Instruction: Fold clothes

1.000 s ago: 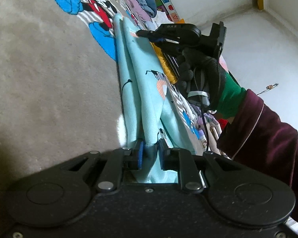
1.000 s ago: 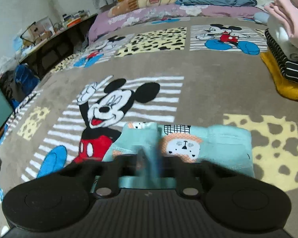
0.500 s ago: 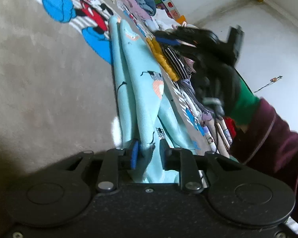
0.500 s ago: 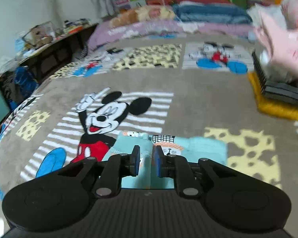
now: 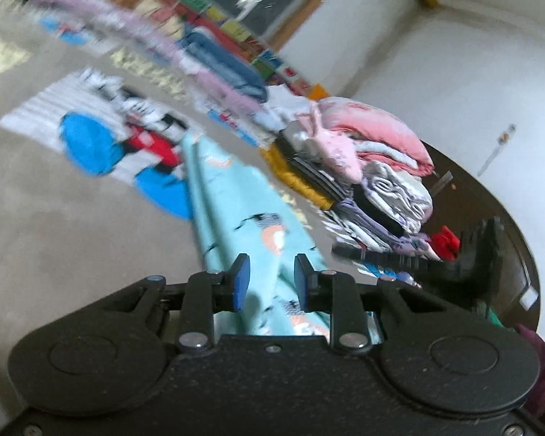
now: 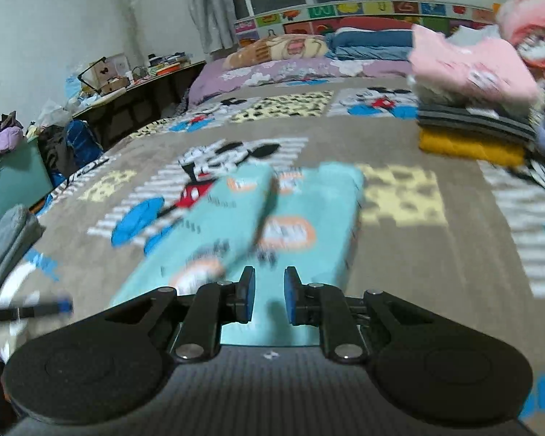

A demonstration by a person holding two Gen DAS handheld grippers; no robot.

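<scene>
- Pale turquoise knit with small orange-and-black printed patches — the garment (image 6: 301, 218) lies on the bed cover (image 6: 436, 265), folded into a long narrow shape with one flap overlapping down its middle, on the stretch of cover nearest both cameras.
- The left gripper (image 5: 269, 283) has its fingers spread with a clear gap; cloth shows in that gap, but nothing is clamped. Motion blur softens this view, so whether a pad grazes the fabric is hard to say.
- The right gripper (image 6: 267, 298) also stands with its fingers parted, hovering just above the near end of the garment and pinching nothing.
- Both tools sit at one end of the piece, probably because that end would be lifted for a crosswise fold. Equally, the narrow lengthwise fold may just have been laid down and let go — the scene fits either.
- A stack of folded clothes (image 6: 479, 109) — pink on top, striped dark below, mustard at the bottom — sits toward the cover's right edge, well apart from the garment; likely the place for finished pieces.
- The cover is brown with cartoon-mouse (image 6: 214, 167) panels. No brand or readable writing shows anywhere; the coloured headboard tiles (image 6: 363, 11) are too blurred to read.
</scene>
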